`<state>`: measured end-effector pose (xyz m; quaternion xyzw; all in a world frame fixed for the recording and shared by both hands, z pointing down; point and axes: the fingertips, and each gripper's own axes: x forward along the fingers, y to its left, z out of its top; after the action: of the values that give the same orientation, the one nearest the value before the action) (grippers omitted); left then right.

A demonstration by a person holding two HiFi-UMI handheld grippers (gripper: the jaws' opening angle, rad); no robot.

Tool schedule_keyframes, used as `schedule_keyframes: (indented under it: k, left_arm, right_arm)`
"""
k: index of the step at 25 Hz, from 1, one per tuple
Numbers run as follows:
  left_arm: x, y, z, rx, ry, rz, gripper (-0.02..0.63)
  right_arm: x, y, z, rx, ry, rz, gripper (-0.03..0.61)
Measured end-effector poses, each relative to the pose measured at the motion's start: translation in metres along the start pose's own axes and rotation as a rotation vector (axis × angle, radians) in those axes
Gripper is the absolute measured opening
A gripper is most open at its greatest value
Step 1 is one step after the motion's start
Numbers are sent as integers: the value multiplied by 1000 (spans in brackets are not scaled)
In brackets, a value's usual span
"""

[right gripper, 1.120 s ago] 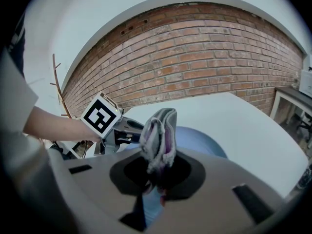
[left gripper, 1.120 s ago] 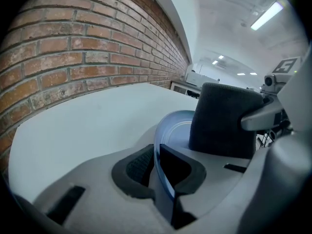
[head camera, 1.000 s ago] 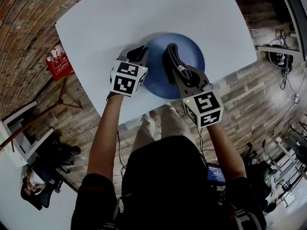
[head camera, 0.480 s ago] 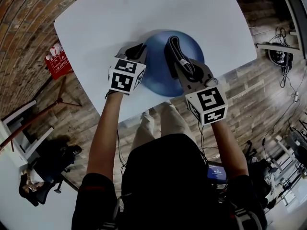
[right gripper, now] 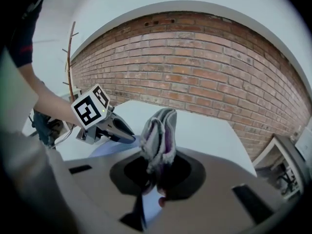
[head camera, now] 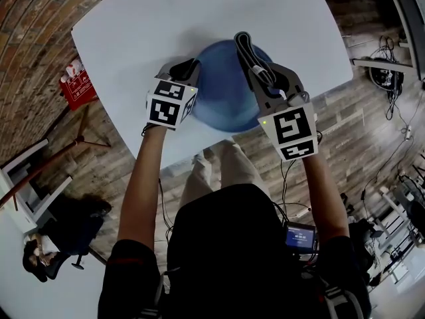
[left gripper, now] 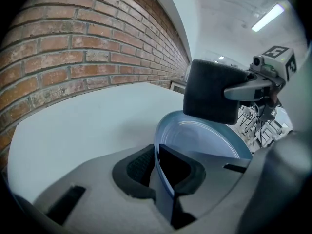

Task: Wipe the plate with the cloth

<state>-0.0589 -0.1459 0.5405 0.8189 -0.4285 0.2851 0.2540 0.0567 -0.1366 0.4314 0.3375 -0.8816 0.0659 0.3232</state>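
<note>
Now our right gripper (head camera: pixel 260 72), clenched on the folded cloth (head camera: pixel 244 47), has swept across the blue plate (head camera: pixel 222 95) from its middle out to its far right rim, so we judge one wiping stroke finished. Our left gripper (head camera: pixel 188 68) still clamps the plate's left rim, steadying it at the near edge of the white tabletop (head camera: pixel 166 18); more passes probably remain.

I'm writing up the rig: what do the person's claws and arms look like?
Both the left claw and right claw have pale grey bodies with black padded linings. Each carries a white cube printed with black square markers; the right cube shows a small green light. The person wears black short sleeves.
</note>
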Motion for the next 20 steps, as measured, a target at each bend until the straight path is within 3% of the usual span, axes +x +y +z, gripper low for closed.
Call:
schedule_keyframes:
  k: [5, 13, 20]
  left_arm:
    - [0, 1, 0, -4, 0, -3, 43]
    - [0, 3, -2, -4, -1, -5, 43]
    - [-1, 4, -3, -2, 0, -5, 43]
  right_arm:
    - [8, 3, 0, -115, 36, -4, 51]
    - [33, 29, -22, -388, 150, 31, 51]
    - [51, 49, -31, -392, 210, 115, 51]
